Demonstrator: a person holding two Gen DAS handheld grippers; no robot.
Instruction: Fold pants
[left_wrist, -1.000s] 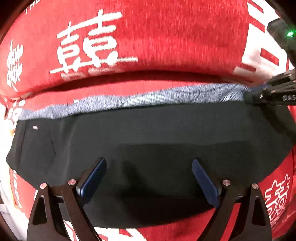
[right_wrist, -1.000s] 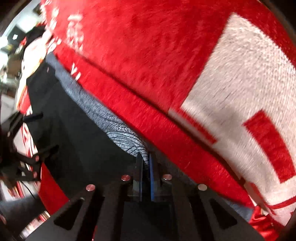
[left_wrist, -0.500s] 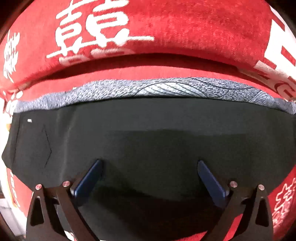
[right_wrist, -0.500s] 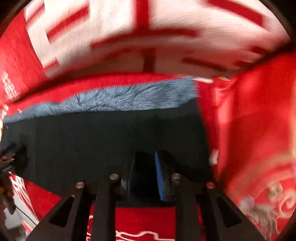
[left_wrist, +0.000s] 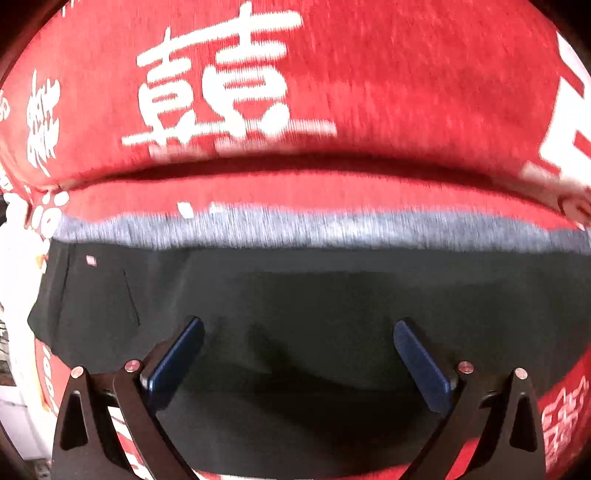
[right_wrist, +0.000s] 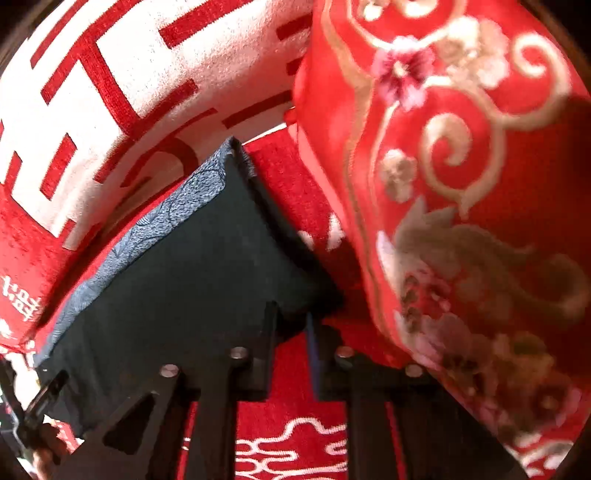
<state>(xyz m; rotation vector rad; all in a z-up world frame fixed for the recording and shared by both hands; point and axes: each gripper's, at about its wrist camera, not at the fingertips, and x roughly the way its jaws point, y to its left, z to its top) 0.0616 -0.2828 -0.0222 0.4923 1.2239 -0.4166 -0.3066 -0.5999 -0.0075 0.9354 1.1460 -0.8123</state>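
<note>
The black pants (left_wrist: 314, 295) lie folded flat on a red cloth, with a grey patterned band (left_wrist: 295, 227) along their far edge. My left gripper (left_wrist: 297, 354) is open and empty, its blue pads (left_wrist: 177, 354) hovering over the near part of the pants. In the right wrist view the pants (right_wrist: 192, 273) show their right end and the grey band (right_wrist: 166, 218). My right gripper (right_wrist: 291, 332) stands slightly parted at the pants' near right corner, holding nothing that I can see. The left gripper shows at the far left edge (right_wrist: 33, 406).
A red cushion with white characters (left_wrist: 258, 92) rises right behind the pants. A red embroidered pillow (right_wrist: 461, 184) stands close on the right. The red cloth with white print (right_wrist: 295, 443) shows under my right gripper.
My right gripper let go of the pants' far right corner, opened a little and swung back to the near right corner. My left gripper stayed open, shifting slightly.
</note>
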